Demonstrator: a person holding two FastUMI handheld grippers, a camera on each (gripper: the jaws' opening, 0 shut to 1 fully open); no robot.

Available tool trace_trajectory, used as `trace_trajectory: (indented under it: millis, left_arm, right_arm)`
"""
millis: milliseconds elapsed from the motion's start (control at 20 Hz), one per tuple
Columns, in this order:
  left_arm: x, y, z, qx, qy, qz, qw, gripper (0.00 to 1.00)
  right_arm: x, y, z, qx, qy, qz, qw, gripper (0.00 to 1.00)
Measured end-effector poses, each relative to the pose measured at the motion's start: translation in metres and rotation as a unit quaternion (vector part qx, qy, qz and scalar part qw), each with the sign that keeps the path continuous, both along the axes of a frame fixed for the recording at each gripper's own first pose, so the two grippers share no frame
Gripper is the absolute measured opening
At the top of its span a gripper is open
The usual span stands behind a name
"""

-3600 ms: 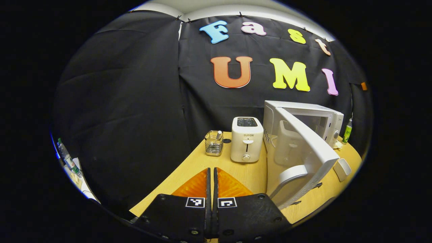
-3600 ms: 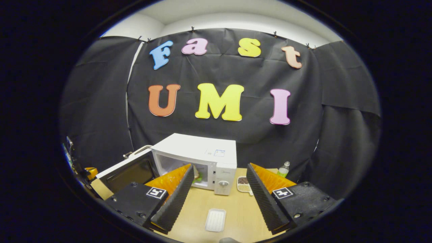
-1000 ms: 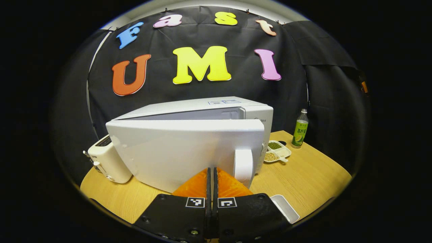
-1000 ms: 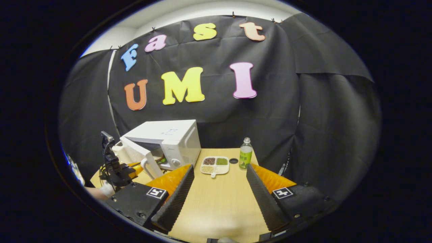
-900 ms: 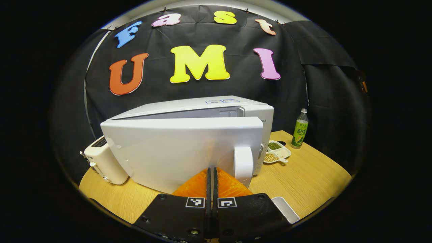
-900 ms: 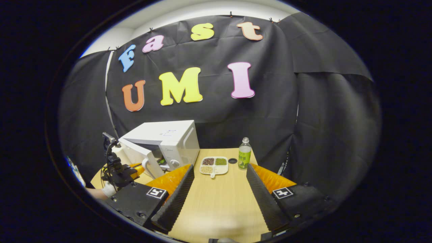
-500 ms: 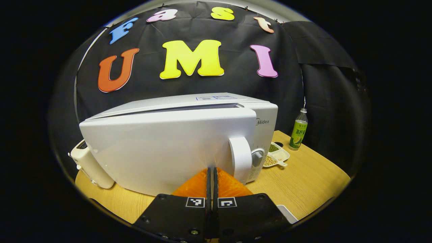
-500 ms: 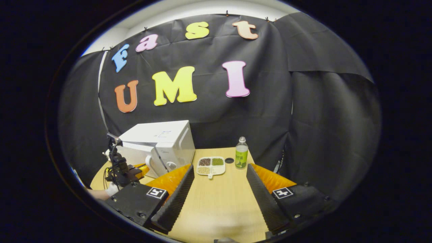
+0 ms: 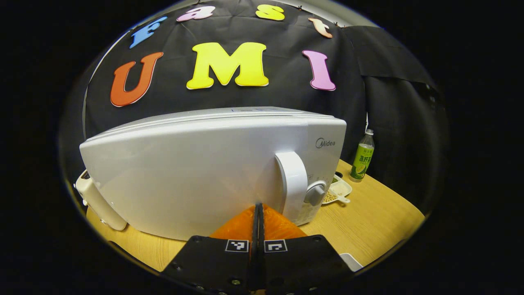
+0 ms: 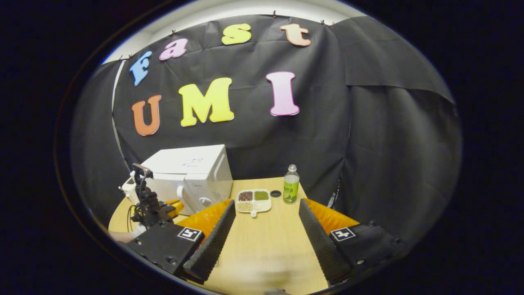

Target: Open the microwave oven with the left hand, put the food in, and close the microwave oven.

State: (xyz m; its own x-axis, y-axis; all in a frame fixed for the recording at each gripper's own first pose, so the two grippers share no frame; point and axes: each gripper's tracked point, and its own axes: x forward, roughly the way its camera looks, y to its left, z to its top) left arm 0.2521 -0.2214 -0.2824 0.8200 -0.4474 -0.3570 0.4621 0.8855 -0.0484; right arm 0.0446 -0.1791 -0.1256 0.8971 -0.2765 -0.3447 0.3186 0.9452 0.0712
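Note:
The white microwave (image 9: 196,164) stands close in the left gripper view, its door flush with the front and hiding the inside. My left gripper (image 9: 258,207) is shut with nothing between its fingers, and its tips press on the door just left of the white handle (image 9: 291,184). In the right gripper view the microwave (image 10: 192,174) sits at the table's far left, with the left gripper (image 10: 173,205) against its door. My right gripper (image 10: 266,202) hangs open over the table, well to the right of the microwave.
A white toaster (image 9: 95,200) stands left of the microwave. To its right are a divided dish of beans (image 10: 254,200), a black cap (image 10: 275,193) and a green-labelled bottle (image 10: 291,184). A white tray's corner (image 9: 351,262) lies near my left gripper. The wooden table (image 10: 266,246) runs between my right fingers.
The left gripper has pushed the door from ajar to flush against the microwave's front. The right gripper has stayed open and drawn slightly back and to the right.

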Motion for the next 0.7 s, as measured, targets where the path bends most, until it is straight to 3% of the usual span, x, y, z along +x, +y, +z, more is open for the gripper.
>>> trace_trajectory:
  millis: [150, 350, 650, 700]
  left_arm:
    - [0.004, -0.005, -0.006, -0.029, 0.031, 0.002, 0.999, 0.00]
    - [0.000, -0.005, -0.006, -0.016, 0.035, 0.002, 0.999, 0.00]
    - [-0.022, 0.020, 0.046, -0.012, -0.002, 0.026, 1.000, 0.00]
    - [-0.024, 0.022, 0.053, -0.013, -0.009, 0.029, 0.999, 0.01]
  right_arm:
    - [0.000, 0.004, 0.001, -0.001, 0.002, -0.006, 1.000, 0.99]
    - [0.000, 0.015, -0.001, 0.001, 0.004, -0.004, 1.000, 0.99]
    - [0.011, 0.042, 0.005, -0.004, -0.010, 0.025, 1.000, 0.99]
    - [0.013, 0.048, 0.006, -0.010, -0.015, 0.031, 0.999, 0.92]
